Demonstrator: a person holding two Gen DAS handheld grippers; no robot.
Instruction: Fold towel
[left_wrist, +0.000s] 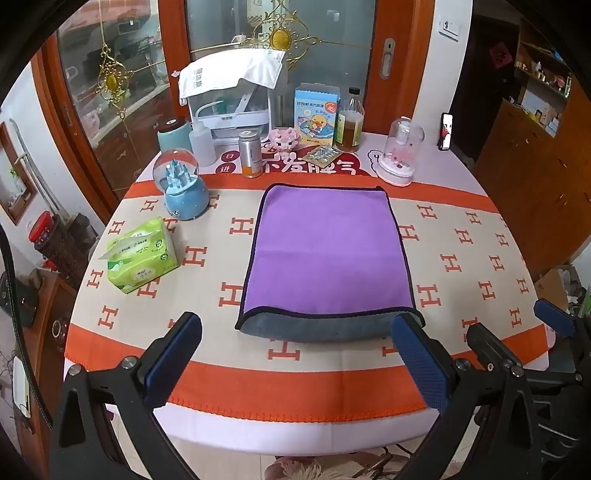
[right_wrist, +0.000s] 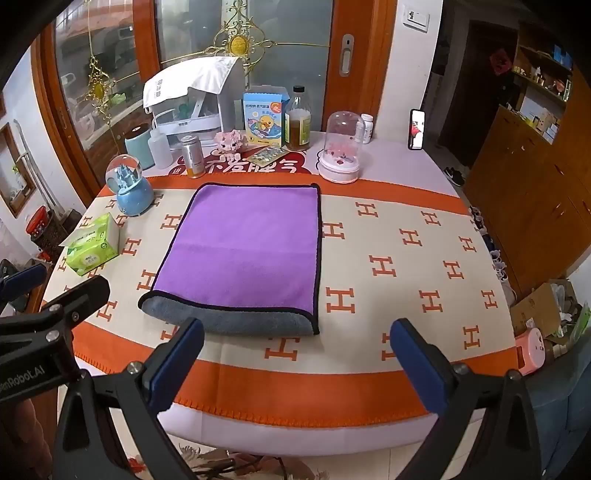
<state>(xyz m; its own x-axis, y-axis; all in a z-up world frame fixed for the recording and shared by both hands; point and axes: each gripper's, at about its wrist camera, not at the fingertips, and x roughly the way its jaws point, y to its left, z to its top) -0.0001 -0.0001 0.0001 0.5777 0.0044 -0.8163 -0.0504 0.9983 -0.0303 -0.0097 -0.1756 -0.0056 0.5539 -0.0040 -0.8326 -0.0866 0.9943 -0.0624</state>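
While both grippers hang over the near edge of the desk (left_wrist: 332, 435), the towel (left_wrist: 328, 254) lies flat at the middle of the orange-and-cream H-patterned cloth (left_wrist: 461, 258), purple face up, with a dark-trimmed border and a strip of its grey underside showing along the near edge. A faint crease crosses the purple face from side to side. Left gripper (left_wrist: 297, 360): jaws wide apart, gripping nothing, blue pads facing each other; in its own view the right-hand pad overlaps the towel's near right corner, though contact cannot be judged. Right gripper (right_wrist: 297, 363): jaws likewise wide apart and empty, set just short of the towel's near edge and toward its right corner, not touching it. In the left wrist view the right gripper shows at the far right edge; in the right wrist view the left gripper shows at the far left. Left of the towel sit a green tissue pack (left_wrist: 140, 256) and, beyond it, a blue snow globe (left_wrist: 181, 184). Along the far side of the desk stand a silver can (left_wrist: 250, 153), a teal cup (left_wrist: 173, 134), a yellow-duck carton (left_wrist: 316, 114), a bottle of amber liquid (left_wrist: 349, 122), a blister pack (left_wrist: 323, 154) and a clear dome ornament (left_wrist: 400, 151). A phone (right_wrist: 416, 129) is propped upright at the far right.
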